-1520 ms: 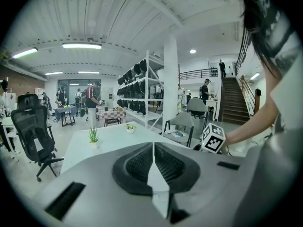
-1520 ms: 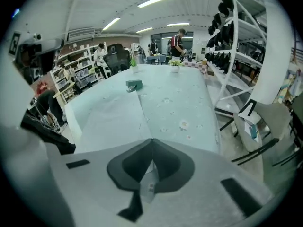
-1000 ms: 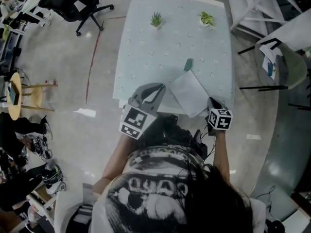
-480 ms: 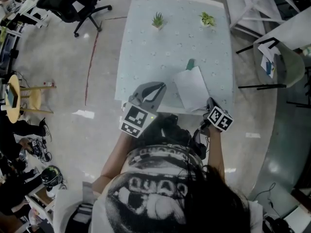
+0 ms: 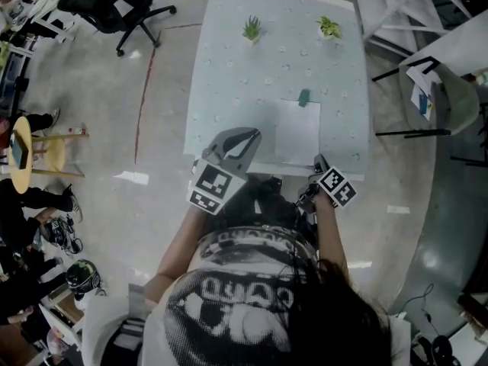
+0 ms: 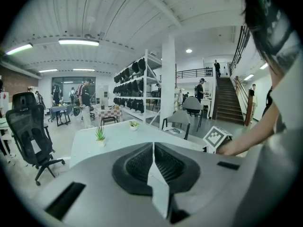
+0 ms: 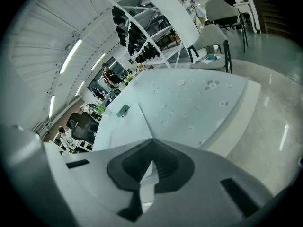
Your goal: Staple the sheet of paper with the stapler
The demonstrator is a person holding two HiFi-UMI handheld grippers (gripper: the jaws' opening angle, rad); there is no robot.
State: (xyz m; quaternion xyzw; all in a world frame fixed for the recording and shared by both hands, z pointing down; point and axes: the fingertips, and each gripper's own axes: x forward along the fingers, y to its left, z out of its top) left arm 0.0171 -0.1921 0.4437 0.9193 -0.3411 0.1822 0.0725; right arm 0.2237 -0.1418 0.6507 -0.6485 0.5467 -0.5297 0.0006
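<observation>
Paper first: the sheet of paper [image 5: 297,132] lies flat on the near right part of the worktop [image 5: 229,82], its sides square with the worktop's edges and its near edge close to the near edge. And the stapler [image 5: 304,97], small and green, sits right at the sheet's far edge; whether it rests on the paper or just beside it, I cannot tell.

Over to the right tongs [image 5: 316,162]: pressed together, pinching the sheet's near right corner at the worktop's near edge. The right gripper view confirms it, with the sheet's edge running straight into the closed tips and the stapler beyond at the far end.

Now the left tongs [image 5: 255,134]: pressed together too, with nothing between them. They hover over the near edge of the worktop, left of the sheet and clear of it.

Two potted plants [image 5: 251,29] stand along the far edge, well apart from the paper. An office chair [image 5: 114,6] stands on the floor beyond the far left corner.
</observation>
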